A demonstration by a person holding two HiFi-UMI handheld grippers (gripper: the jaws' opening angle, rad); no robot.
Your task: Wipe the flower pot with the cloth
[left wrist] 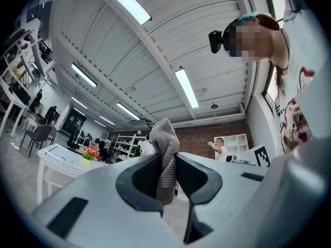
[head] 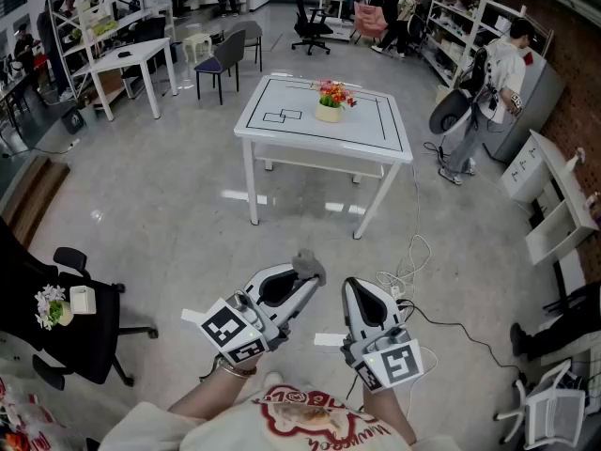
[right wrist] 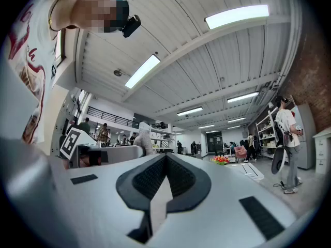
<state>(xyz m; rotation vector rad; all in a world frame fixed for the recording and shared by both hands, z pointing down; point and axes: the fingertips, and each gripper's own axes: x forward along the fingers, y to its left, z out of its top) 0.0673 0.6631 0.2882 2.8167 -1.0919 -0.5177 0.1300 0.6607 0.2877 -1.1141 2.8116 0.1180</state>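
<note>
One grey knitted cloth [left wrist: 165, 138], bunched and twisted, sticks up out of the left gripper [head: 305, 278], its fingers clenched on it. The right gripper [head: 353, 287] has its fingers pressed together with nothing between them. A small pale flower pot [head: 329, 114] with red, orange and pink flowers stands near the middle of the white desk [head: 282, 144], well apart from both grippers.
</note>
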